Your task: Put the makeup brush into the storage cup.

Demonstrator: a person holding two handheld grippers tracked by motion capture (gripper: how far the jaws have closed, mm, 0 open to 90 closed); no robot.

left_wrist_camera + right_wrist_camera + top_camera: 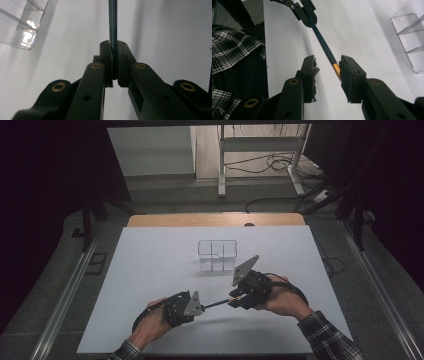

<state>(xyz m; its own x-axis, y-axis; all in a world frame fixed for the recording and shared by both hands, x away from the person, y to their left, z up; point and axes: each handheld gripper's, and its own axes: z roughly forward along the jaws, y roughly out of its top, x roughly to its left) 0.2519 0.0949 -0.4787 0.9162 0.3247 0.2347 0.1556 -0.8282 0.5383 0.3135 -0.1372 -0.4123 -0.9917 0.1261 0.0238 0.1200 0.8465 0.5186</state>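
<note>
While left gripper (pixel 114 62) clamps pencil (pixel 113 22), right gripper (pixel 327 71) gapes.

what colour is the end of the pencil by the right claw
Orange, on a dark blue-green pencil; the right gripper view shows it best.

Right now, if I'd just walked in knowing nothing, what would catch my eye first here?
Probably the dark pencil stretched between two hand-held grippers above the white table. The left gripper is clamped on one end, while the right gripper stands open around the orange end, which lies against one jaw. Behind them on the table stands a clear divided box.
</note>
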